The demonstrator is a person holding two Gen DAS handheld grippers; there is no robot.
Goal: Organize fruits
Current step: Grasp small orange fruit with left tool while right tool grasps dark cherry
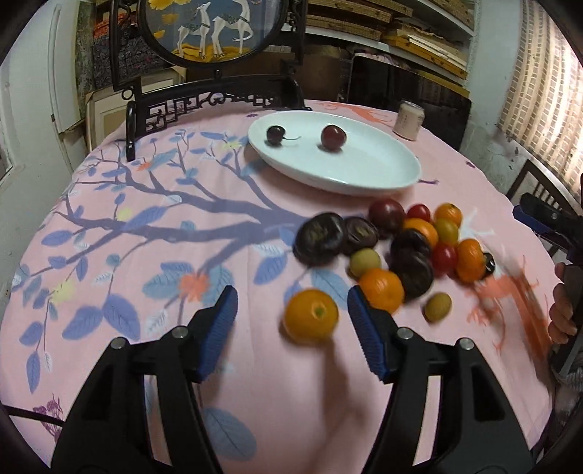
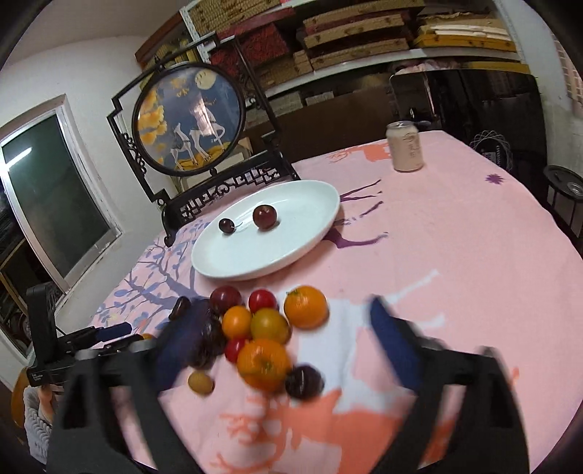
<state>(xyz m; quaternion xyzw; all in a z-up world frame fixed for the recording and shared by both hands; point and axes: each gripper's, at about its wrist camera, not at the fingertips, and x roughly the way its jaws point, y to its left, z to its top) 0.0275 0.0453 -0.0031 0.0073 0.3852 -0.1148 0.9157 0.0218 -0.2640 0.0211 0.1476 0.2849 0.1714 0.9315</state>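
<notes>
A white oval plate [image 1: 364, 175] [image 2: 298, 204] sits at the far side of the pink tablecloth and holds a dark cherry [image 1: 275, 135] and a red plum [image 1: 333, 137]. Nearer lies a loose pile of fruit [image 1: 411, 244] [image 2: 255, 328]: oranges, red and yellow cherry tomatoes, dark flat fruits and small yellow-green ones. My left gripper [image 1: 291, 328] is open just above the cloth, with a lone orange [image 1: 310, 321] between its blue pads, close to the right one. My right gripper [image 2: 288, 342], blurred, is open wide around the near end of the pile, over an orange [image 2: 264, 362].
A pale drink can [image 1: 408, 120] [image 2: 405, 146] stands behind the plate on the right. A round framed deer picture on a dark carved stand [image 1: 211, 32] [image 2: 187, 116] rises at the table's far edge. A hand [image 1: 563, 310] shows at the right edge.
</notes>
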